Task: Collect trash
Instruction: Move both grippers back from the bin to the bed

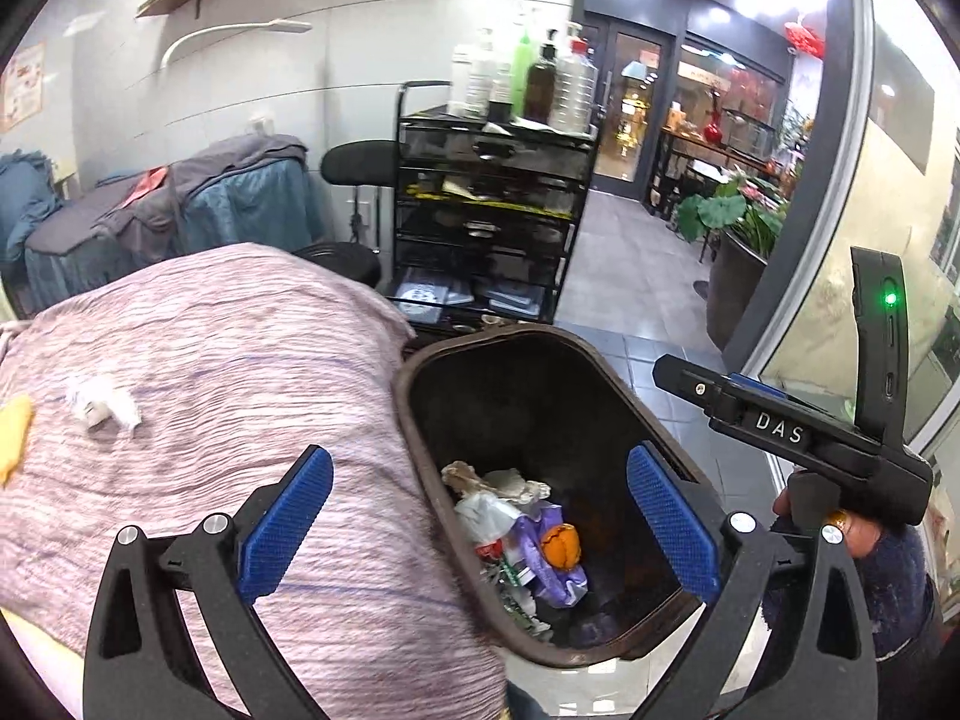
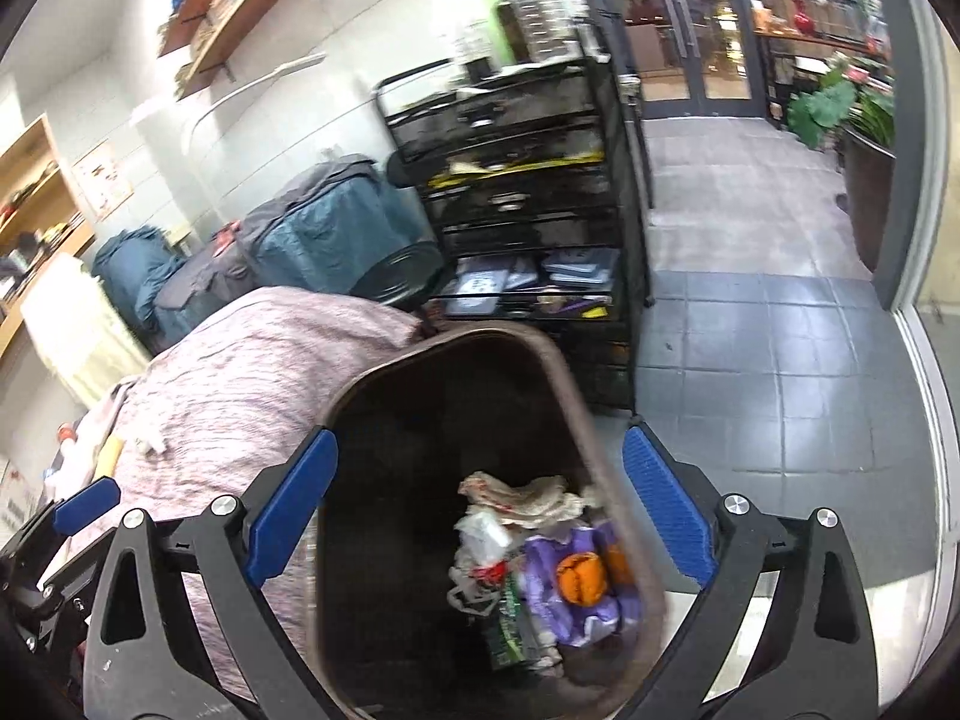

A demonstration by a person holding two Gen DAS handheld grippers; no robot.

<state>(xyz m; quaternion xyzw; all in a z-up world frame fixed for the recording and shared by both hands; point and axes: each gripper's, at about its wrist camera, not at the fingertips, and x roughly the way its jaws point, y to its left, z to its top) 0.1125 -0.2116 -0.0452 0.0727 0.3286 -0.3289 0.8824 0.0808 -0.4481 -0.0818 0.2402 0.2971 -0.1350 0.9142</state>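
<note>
A brown trash bin (image 1: 408,396) stands beside a bed with a pink striped cover (image 1: 210,360). Inside lie crumpled paper, a purple bag and an orange peel (image 1: 561,543). My left gripper (image 1: 480,516) is open and empty above the bin's near rim. My right gripper (image 2: 480,504) is open and empty over the same bin (image 2: 342,414), with the peel (image 2: 579,579) below it. The right gripper's body also shows in the left wrist view (image 1: 798,438). A crumpled white tissue (image 1: 102,402) and a yellow scrap (image 1: 15,438) lie on the cover.
A black wire cart (image 1: 486,210) with bottles on top stands behind the bin. A black stool (image 1: 354,162) and blue-covered beds (image 1: 240,204) are at the back. Grey tiled floor (image 2: 768,360) runs right towards glass doors and potted plants (image 1: 738,222).
</note>
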